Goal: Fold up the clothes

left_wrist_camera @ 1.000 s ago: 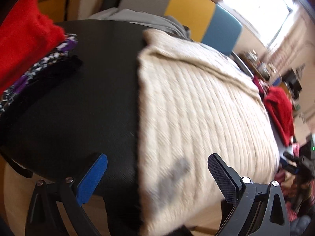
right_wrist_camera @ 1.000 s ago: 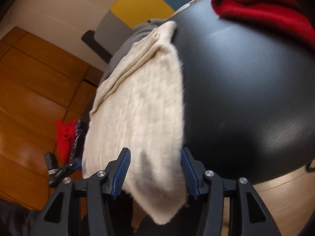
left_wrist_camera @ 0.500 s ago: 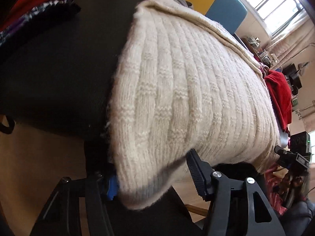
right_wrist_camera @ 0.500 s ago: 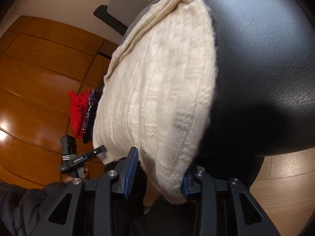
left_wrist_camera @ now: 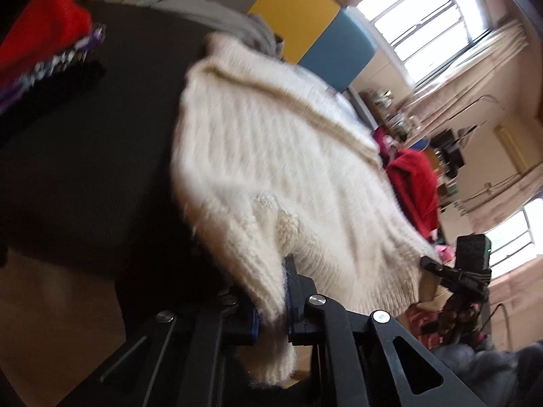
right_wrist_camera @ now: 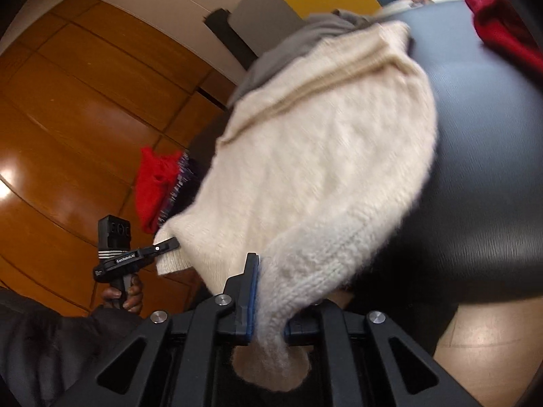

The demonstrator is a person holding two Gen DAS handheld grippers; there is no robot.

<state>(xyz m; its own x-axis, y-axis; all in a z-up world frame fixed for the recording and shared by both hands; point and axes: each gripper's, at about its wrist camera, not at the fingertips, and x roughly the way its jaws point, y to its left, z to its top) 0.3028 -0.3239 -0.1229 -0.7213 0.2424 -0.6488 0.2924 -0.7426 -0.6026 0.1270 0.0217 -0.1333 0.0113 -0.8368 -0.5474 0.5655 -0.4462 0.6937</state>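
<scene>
Cream sweater (left_wrist_camera: 271,156) lies across the black table (left_wrist_camera: 85,156), near edge hanging over the rim. Left gripper (left_wrist_camera: 271,305): jaws closing, pads pinching one near corner of the knit. Right gripper (right_wrist_camera: 268,308): jaws closing, clamped on the other corner. Grey garment (right_wrist_camera: 292,47) lies under the sweater's far end. Red clothes (left_wrist_camera: 37,30) sit at the table's far left.
</scene>
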